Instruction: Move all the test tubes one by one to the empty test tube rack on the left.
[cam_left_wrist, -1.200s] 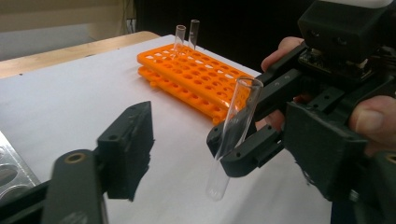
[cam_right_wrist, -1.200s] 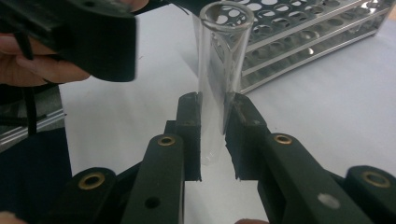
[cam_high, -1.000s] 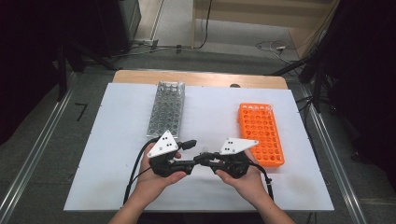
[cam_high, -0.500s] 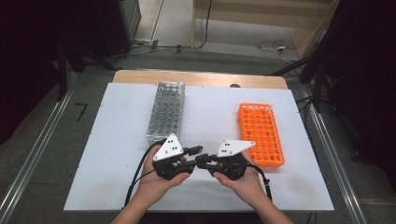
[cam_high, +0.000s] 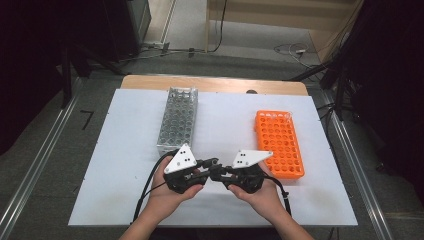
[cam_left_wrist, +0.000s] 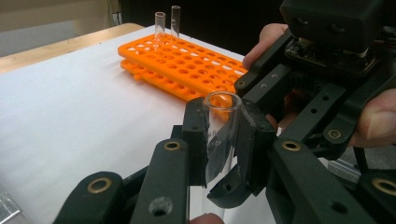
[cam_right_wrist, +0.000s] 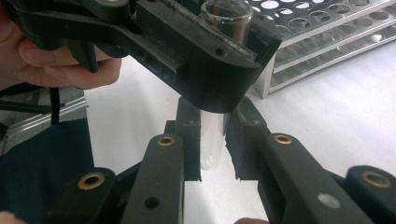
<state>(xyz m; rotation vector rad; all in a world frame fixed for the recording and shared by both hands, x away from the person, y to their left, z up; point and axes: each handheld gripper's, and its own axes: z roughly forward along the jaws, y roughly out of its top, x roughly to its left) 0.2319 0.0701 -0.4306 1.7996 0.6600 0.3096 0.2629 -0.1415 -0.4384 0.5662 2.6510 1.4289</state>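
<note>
Both your left gripper (cam_left_wrist: 219, 140) and right gripper (cam_right_wrist: 212, 140) clamp one glass tube (cam_left_wrist: 222, 126) near the tabletop's front edge; twisting apart could crack it.

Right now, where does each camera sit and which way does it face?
High view: above the table's near edge, looking forward and down; both hands, left gripper, right gripper.
Left gripper view: along its jaws, toward the orange rack; jaws just closed on the tube.
Right gripper view: toward the metal rack.
Shared: the tube.
</note>
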